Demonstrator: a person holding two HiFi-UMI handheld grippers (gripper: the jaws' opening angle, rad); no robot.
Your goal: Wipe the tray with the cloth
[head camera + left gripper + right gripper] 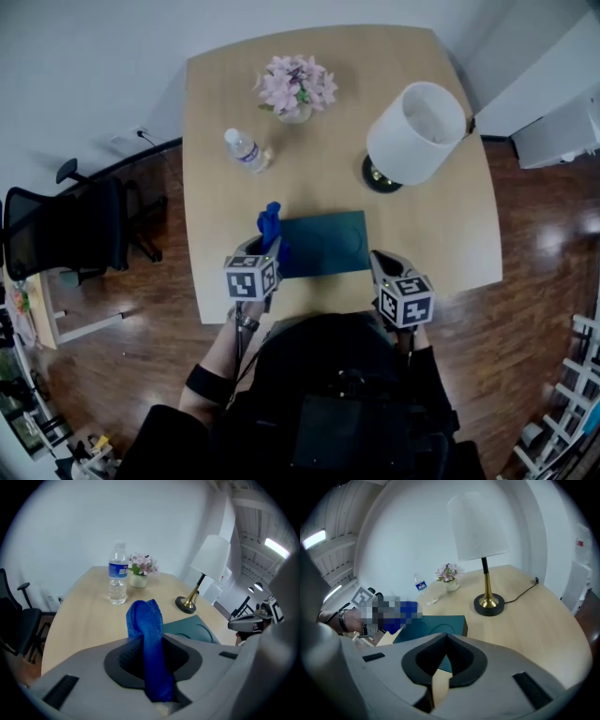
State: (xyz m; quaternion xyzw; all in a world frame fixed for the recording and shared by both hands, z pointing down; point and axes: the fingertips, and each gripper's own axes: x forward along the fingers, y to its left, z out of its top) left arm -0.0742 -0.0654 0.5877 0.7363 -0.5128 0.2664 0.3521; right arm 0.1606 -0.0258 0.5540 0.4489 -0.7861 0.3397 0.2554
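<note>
1. Left gripper: jaws narrowed and clamped on the blue cloth. The cloth stands up out of the jaws as a bunched roll.
2. Right gripper: jaw tips together, nothing between them. It hangs by the near right corner of the tray; I cannot tell whether they touch.
3. The tray is dark teal and lies flat on the wooden table near its front edge, between the two grippers.
4. In the head view the cloth sits at the tray's left edge. I cannot tell whether it touches the tray.
5. Beyond the tray, left: a clear water bottle, upright, with a blue label.
6. Beyond the tray, right: a lamp with a white shade and a brass stem on a dark base.
7. Far edge of the table: pink flowers in a small vase.
8. On the floor to the left: a black office chair.
</note>
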